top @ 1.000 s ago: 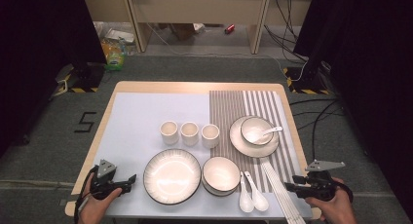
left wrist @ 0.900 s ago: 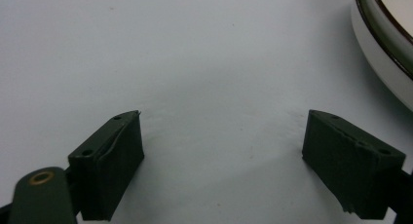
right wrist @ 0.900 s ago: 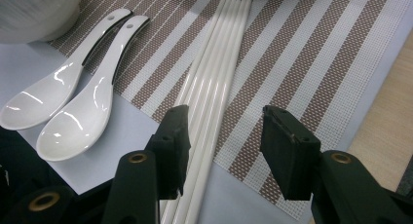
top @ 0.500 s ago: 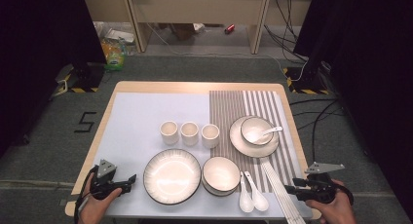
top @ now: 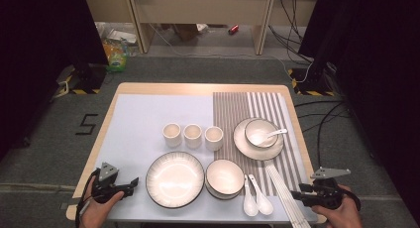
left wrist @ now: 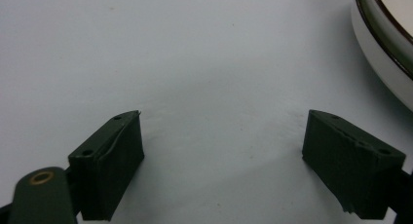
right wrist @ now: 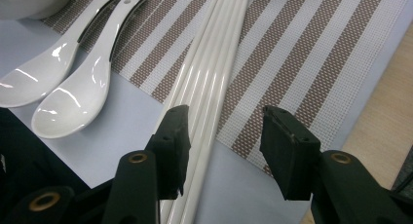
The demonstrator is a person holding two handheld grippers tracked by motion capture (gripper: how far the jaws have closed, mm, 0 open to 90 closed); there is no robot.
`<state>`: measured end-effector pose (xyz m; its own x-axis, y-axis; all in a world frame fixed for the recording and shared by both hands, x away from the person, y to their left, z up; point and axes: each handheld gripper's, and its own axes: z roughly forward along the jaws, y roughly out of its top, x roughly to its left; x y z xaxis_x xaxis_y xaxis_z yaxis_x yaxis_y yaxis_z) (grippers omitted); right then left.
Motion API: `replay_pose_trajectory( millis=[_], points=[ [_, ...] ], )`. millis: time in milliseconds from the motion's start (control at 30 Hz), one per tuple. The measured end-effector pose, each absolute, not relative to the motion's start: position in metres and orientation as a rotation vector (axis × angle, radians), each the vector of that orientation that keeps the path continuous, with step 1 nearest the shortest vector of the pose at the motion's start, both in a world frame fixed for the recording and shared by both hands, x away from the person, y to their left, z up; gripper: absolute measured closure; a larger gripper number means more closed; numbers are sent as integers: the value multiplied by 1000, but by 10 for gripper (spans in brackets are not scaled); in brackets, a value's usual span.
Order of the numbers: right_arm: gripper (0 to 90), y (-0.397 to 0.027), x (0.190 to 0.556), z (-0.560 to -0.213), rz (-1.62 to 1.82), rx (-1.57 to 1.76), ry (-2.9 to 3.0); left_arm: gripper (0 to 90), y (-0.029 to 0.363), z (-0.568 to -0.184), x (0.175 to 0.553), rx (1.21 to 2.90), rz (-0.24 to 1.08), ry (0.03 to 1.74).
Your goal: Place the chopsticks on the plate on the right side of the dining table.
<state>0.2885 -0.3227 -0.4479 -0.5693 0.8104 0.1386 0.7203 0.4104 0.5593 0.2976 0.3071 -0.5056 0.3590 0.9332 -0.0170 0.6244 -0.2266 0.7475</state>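
Nothing is seen moved since earlier: right gripper (right wrist: pixel 221 141) is held half open, empty, over the chopsticks (right wrist: pixel 207 83) by the spoons (right wrist: pixel 73 83), apparently for pickup; left gripper (left wrist: pixel 224 160) is parked wide open, empty

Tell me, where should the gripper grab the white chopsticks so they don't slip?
Probably near the end closest to the right gripper, coming down from above with the jaws across the white chopsticks. They lie flat, side by side, long and thin, so squeezing across their narrow width should hold them together. The two soup spoons beside them leave little room on that side.
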Motion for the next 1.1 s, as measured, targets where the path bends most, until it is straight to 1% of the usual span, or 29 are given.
replay_pose_trajectory(
  millis=[400,767,1000,1100],
  points=[
    [547,-322,287,-453,840,1344,2526,140,307,-506,297,1952,592,1351],
    [596,-319,290,-461,773,1339,2573,139,307,-506,297,1952,592,1350],
    [621,-320,291,-459,744,1349,2595,140,307,-506,297,1952,593,1350],
    [646,-320,296,-459,687,1401,2622,140,307,-506,297,1953,593,1350]
  ],
)
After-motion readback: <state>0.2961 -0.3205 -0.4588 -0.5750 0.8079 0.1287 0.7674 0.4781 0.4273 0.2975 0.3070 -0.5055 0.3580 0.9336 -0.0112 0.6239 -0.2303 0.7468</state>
